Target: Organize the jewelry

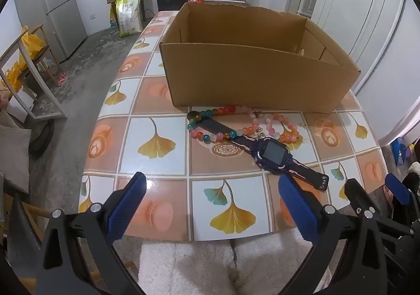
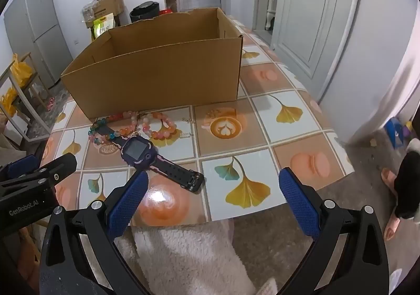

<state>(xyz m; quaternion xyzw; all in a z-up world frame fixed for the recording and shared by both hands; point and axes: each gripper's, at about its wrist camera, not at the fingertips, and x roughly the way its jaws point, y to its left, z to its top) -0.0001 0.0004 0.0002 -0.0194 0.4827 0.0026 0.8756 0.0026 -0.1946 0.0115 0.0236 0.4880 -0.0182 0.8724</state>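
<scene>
Before the empty cardboard box, both tools, left tool and right tool, gape wide, holding nothing; nothing's packed yet, so next probably grasp the smartwatch.

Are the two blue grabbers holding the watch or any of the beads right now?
No, nothing is held. The left gripper and the right gripper both hang open above the table's near edge. The watch and bead bracelets lie untouched.

grey refrigerator stands by the far wall; rice bag on floor beside it; yellow bags on a rack.
</scene>
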